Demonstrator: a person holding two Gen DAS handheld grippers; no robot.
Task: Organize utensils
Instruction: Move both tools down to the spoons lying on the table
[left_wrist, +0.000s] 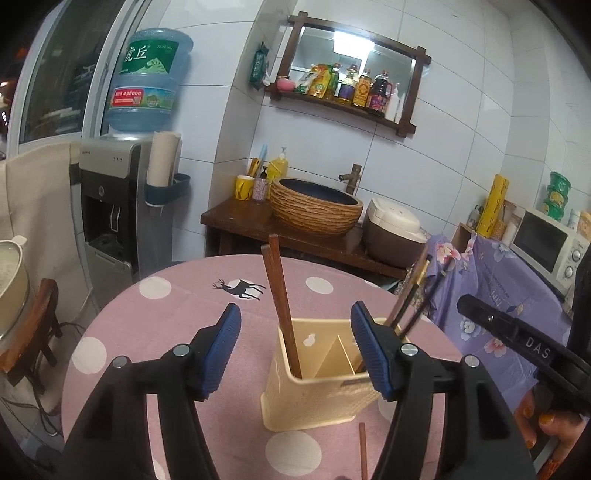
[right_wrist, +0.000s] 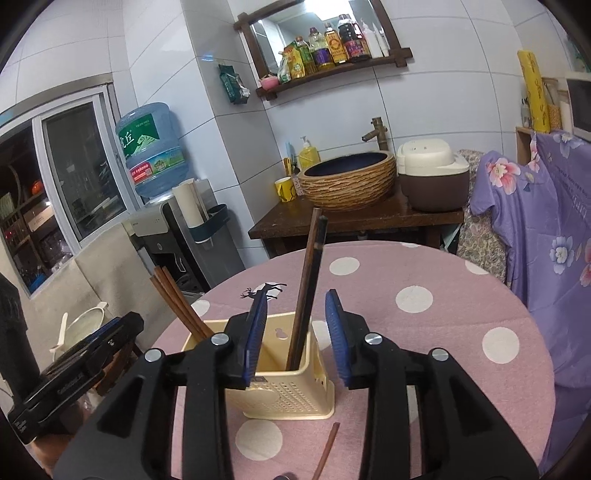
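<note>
Both grippers, left (left_wrist: 295, 350) and right (right_wrist: 297, 336), hang open and empty near the chopstick holder (left_wrist: 317, 391); one loose chopstick (right_wrist: 327, 448) left to sort

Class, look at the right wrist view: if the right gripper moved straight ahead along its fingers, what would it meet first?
Most likely the dark wooden chopsticks standing in the cream plastic holder, right between the open right gripper fingers; depth is uncertain.
</note>
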